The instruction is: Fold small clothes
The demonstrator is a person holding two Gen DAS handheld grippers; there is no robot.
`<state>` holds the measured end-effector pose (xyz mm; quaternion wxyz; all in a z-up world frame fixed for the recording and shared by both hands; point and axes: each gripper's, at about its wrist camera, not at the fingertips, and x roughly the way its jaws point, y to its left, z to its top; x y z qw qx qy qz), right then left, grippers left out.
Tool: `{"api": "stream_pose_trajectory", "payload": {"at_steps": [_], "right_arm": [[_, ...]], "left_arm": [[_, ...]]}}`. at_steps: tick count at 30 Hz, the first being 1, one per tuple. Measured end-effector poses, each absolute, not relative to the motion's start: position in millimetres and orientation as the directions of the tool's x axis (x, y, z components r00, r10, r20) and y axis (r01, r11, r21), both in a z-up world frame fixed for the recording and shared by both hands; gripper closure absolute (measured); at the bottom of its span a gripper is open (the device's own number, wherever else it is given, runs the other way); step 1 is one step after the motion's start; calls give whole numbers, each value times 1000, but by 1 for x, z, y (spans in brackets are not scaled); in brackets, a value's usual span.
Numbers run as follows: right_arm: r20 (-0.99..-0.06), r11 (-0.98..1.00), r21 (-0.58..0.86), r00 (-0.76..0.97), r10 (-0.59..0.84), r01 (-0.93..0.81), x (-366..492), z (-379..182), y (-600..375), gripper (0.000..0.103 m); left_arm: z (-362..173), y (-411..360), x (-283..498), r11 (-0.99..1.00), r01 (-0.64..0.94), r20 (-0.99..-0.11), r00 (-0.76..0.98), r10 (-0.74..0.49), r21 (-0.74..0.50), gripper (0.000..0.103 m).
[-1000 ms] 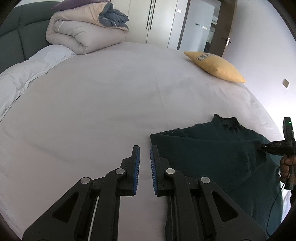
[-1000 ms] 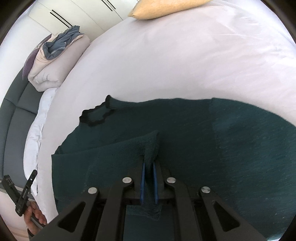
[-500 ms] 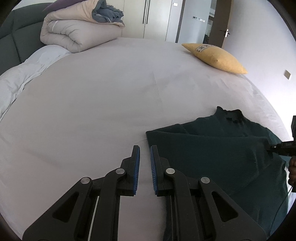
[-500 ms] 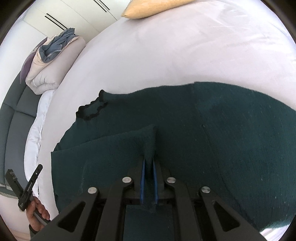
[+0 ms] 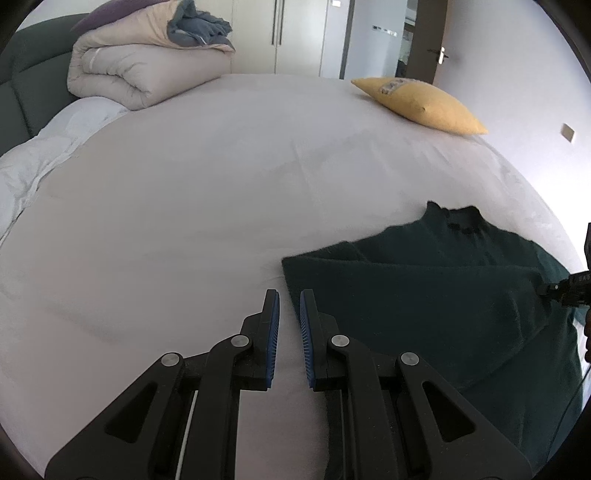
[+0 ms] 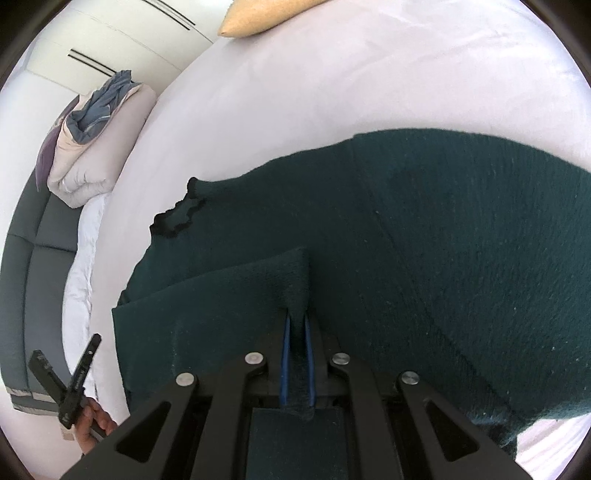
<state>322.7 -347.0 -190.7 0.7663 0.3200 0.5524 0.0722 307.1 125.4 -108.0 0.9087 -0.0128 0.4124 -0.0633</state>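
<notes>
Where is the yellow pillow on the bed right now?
In the left wrist view, the yellow pillow lies at the far right of the bed, beyond the green sweater and right of the folded duvet.

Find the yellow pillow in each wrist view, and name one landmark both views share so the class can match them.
Left wrist view: the yellow pillow lies upper right, on the bed's far side.
Right wrist view: only a corner of the yellow pillow shows, at the top edge.
Shared landmark: the rolled beige duvet, upper left in both.
</notes>
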Motion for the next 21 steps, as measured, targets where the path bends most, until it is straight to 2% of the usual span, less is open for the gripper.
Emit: {"api": "stream_pose_trajectory", "payload": {"at_steps": [5, 10, 14, 21], "right_arm": [[-800, 787, 568, 386, 459, 241, 322, -193, -347, 96], [-766, 758, 613, 405, 500, 224, 320, -201, -354, 97], [-745, 739, 637, 419, 518, 219, 319, -204, -356, 97], [-727, 720, 655, 449, 519, 229, 309, -202, -358, 96]], "left_arm": [[-125, 110, 320, 985, 162, -772, 617, -150, -63, 92], [-147, 107, 345, 974, 198, -812, 546, -204, -111, 92], [-159, 115, 358, 965, 202, -807, 533, -254, -170, 92], [-151, 97, 324, 973, 223, -802, 571, -175, -53, 92]]}}
